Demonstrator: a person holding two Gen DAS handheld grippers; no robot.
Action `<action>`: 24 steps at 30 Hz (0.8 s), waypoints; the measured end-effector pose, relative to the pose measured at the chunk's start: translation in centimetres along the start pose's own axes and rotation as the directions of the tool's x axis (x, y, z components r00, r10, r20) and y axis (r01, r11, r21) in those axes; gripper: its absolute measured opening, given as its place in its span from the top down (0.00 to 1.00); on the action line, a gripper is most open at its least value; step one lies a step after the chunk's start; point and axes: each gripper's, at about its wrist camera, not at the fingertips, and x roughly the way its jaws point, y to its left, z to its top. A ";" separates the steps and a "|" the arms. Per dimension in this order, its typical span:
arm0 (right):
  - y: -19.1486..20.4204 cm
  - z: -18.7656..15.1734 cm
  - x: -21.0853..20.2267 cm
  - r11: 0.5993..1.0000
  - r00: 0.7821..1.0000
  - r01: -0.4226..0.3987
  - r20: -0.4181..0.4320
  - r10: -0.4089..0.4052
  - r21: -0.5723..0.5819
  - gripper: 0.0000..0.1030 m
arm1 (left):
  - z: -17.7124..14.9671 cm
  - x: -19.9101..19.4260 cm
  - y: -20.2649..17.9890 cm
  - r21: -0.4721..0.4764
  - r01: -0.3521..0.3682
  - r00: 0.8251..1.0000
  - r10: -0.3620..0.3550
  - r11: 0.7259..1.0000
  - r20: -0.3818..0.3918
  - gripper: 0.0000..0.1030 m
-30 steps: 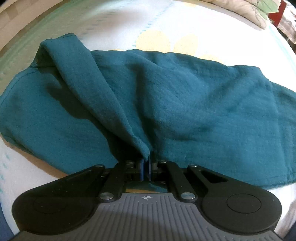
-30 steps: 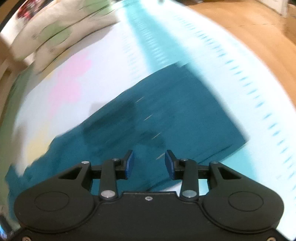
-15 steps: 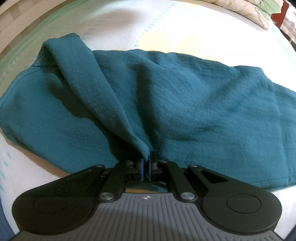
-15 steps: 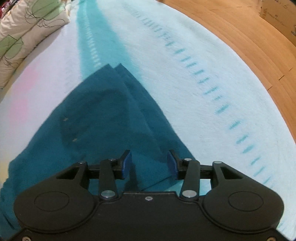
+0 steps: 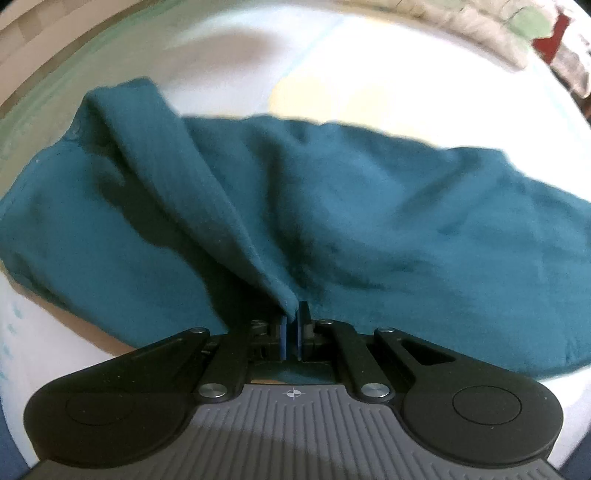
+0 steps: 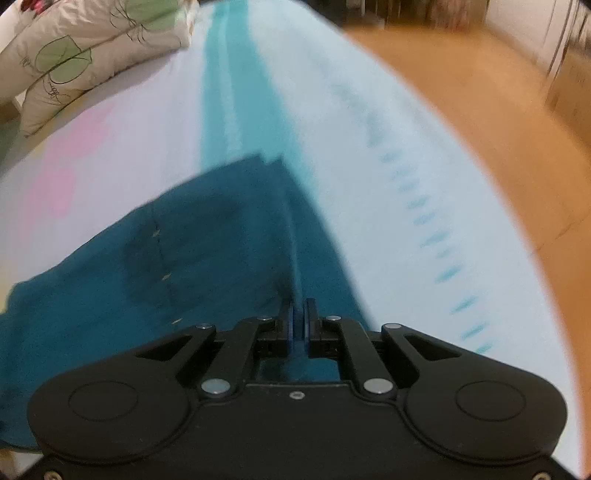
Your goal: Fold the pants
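Teal pants lie spread across a pale bed sheet. My left gripper is shut on the near edge of the pants and lifts it, so a ridge of cloth runs from the jaws up to the far left corner. In the right wrist view the pants fill the lower left. My right gripper is shut on a raised fold of the pants near their right edge, close to the leg ends.
The bed sheet has a turquoise stripe and dashed marks. A leaf-print quilt lies at the far left. Wooden floor runs past the bed's right edge. Bedding lies at the far right in the left wrist view.
My right gripper has come down over the pants and closed from open onto a fold of the cloth. My left gripper keeps its hold and has raised the cloth slightly.
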 end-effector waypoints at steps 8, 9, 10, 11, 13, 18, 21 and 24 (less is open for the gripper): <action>-1.5 -0.8 5.0 0.990 0.987 0.055 -0.157 -0.034 0.132 0.75 | -1.4 1.1 -2.1 0.137 -0.071 0.997 0.074 0.988 -0.013 0.90; -1.5 -0.6 4.4 0.986 0.988 0.063 -0.152 -0.039 0.153 0.71 | -1.4 0.9 -2.2 0.163 -0.074 0.997 0.077 0.984 -0.015 0.89; -1.5 -0.5 3.9 0.984 0.990 0.061 -0.139 -0.038 0.165 0.58 | -1.4 0.5 -2.2 0.186 -0.074 0.997 0.078 0.980 -0.010 0.89; -1.5 -0.3 3.1 0.984 0.993 0.053 -0.116 -0.034 0.169 0.52 | -1.5 0.0 -2.1 0.203 -0.072 0.997 0.073 0.977 0.004 0.88; -0.7 0.0 1.1 0.987 0.997 0.063 -0.058 -0.055 0.147 0.52 | -1.7 -0.9 -2.0 0.228 -0.076 0.997 0.071 0.971 0.031 0.86; 2.9 1.1 -2.7 0.996 0.997 0.053 0.054 -0.057 0.064 0.52 | -2.0 -3.3 -1.9 0.248 -0.049 0.996 0.030 0.968 0.082 0.85; 6.1 1.1 -4.1 1.000 0.997 -0.026 0.069 0.026 0.003 0.52 | -1.9 -3.0 -1.1 0.201 -0.008 0.998 -0.004 0.980 0.061 0.85; 10.2 0.0 -4.4 0.985 0.987 -0.157 0.028 0.159 -0.078 0.52 | -1.6 -1.5 -0.3 0.124 0.044 0.999 -0.046 0.991 0.017 0.85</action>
